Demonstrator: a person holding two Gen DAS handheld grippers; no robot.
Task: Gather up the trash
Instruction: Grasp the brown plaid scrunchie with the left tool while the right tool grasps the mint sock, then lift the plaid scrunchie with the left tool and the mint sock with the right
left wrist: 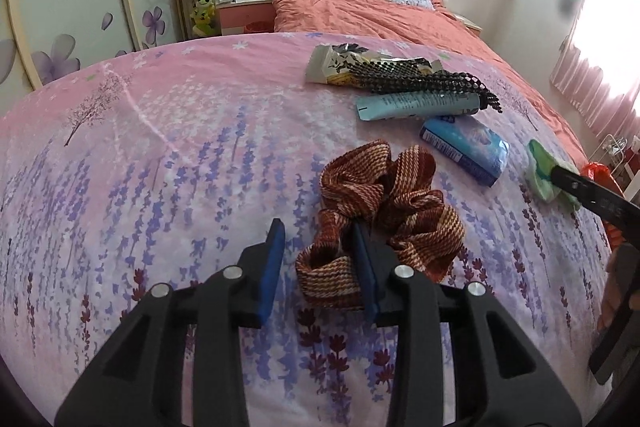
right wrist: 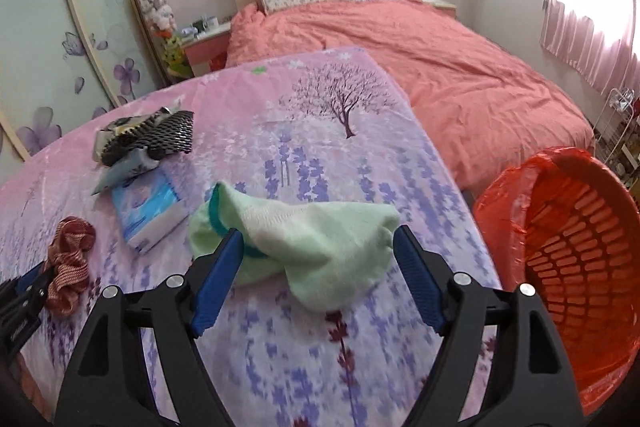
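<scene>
The red laundry-style basket (right wrist: pixel 576 267) lined with a bag waits beside the floral sheet (right wrist: pixel 320 147). The right gripper (right wrist: pixel 316 263), jaws wide, straddles the mint sock (right wrist: pixel 320 243) (soft, light, likely best pinched mid-bunch). The left gripper (left wrist: pixel 320 263), jaws open, flanks the scrunchie (left wrist: pixel 380 219).

Black tongs (left wrist: pixel 318 269), blue ribbed pads (right wrist: pixel 418 279), silver round screws (left wrist: pixel 403 271).

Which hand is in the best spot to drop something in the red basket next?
Right, I'd say. The right gripper has its open jaws around the green sock, and the red basket sits just beside it. The left gripper is at the scrunchie, farther from the basket.
</scene>
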